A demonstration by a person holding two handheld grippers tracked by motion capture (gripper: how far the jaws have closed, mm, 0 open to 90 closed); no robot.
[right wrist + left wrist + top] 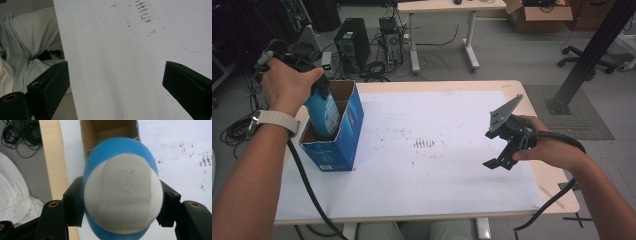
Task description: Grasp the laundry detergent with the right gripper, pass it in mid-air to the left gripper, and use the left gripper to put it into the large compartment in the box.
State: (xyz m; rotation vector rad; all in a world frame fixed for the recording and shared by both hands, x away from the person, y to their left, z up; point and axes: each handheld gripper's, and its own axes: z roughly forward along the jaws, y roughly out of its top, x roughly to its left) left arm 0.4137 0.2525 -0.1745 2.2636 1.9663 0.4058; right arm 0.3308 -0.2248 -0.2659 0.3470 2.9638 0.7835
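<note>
A blue bottle (323, 114) with a white cap (123, 200) hangs upright, its lower part inside an open blue cardboard box (347, 131) at the table's left side. My left gripper (318, 86) is shut on the bottle just under the cap, with a black jaw pressed on each side; in the left gripper view the gripper (122, 202) holds the bottle (117, 147) above the box's brown inside (107, 132). My right gripper (498, 162) hovers above the table's right half, and its jaws (115, 85) stand open with nothing between them.
The table carries a white sheet (437, 150) with brown smudges (424, 144) near its middle. Beyond the far edge the floor holds a computer tower (352, 42), cables, a desk's legs (469, 45) and a cardboard carton (537, 15). A black post (592, 50) stands at the right.
</note>
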